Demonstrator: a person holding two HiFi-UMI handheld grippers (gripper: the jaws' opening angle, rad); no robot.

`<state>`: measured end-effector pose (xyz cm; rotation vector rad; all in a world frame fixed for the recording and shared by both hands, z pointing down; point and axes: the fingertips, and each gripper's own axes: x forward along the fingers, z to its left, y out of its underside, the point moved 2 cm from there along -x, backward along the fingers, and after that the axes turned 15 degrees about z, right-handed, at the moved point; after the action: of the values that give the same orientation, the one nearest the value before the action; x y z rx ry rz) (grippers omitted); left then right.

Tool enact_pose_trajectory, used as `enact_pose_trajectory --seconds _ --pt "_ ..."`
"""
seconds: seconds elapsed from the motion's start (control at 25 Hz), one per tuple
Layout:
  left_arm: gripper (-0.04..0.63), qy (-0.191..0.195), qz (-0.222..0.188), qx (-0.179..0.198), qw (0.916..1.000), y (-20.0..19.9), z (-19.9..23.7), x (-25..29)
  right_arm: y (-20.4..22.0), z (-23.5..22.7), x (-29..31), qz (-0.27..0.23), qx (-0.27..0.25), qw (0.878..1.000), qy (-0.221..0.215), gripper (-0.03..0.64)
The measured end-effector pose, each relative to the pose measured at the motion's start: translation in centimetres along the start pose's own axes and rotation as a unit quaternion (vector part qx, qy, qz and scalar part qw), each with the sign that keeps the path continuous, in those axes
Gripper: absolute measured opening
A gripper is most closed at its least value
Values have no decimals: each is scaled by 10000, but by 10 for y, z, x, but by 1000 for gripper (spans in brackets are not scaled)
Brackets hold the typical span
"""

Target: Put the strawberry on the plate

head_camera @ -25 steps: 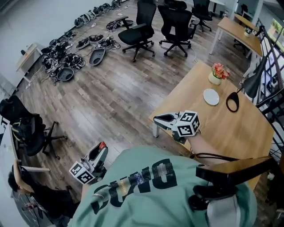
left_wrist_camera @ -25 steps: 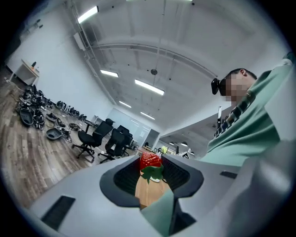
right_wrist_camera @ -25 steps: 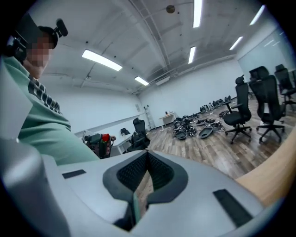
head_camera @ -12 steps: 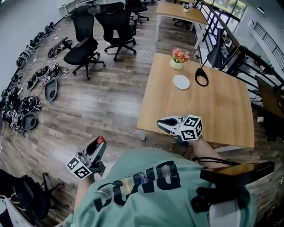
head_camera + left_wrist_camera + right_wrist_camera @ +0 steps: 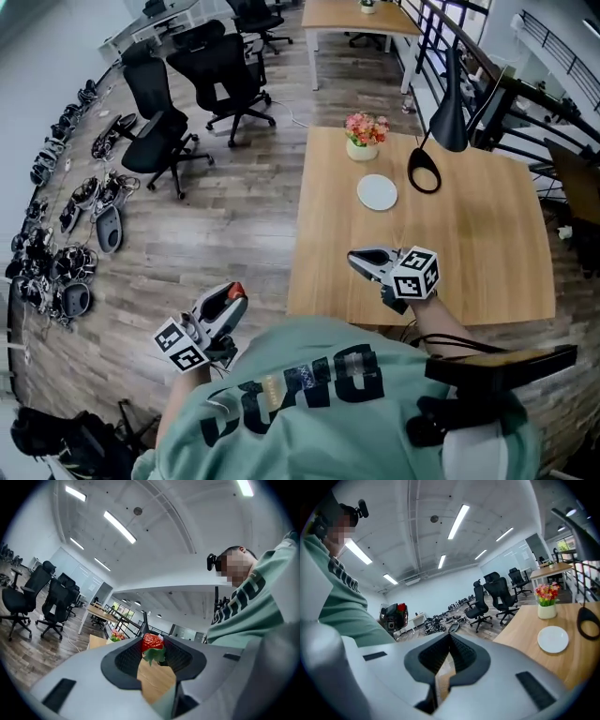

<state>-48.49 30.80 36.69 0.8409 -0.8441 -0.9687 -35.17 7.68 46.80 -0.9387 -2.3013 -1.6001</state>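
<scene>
Pinching the strawberry (image 5: 152, 642), left tongs (image 5: 232, 295) hover beside the table (image 5: 469, 253); right tongs (image 5: 355, 259) are pressed together.

On the light wooden table (image 5: 478, 253), the round white plate (image 5: 377, 192) lies before the pot of flowers (image 5: 365, 136) and left of the black desk lamp (image 5: 427, 169). The left gripper (image 5: 234, 292), holding the red strawberry (image 5: 152, 641), hangs off the table's left side.

large dark letters cross the shirt (image 5: 302, 386), creased and partly smeared over; they cannot be read with any certainty. nothing else legible: no label, brand or number.
</scene>
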Motion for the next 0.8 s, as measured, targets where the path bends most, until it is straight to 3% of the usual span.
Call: enact_pose_trajectory --seconds 0.2,0.44,0.6,0.8 --pt "147 -355 240 -148 9990 -24 38 48 -29 -72 5 -65 -145 9998 -109 6" --pt "147 -206 607 -486 9968 -26 80 92 -31 -128 17 -155 175 9997 12 6" --pt "147 150 814 -557 9950 -25 118 106 -21 -137 24 -153 410 9986 311 6" --pt "147 1068 858 -352 9899 -27 164 120 -10 -134 26 -89 762 9898 1198 6"
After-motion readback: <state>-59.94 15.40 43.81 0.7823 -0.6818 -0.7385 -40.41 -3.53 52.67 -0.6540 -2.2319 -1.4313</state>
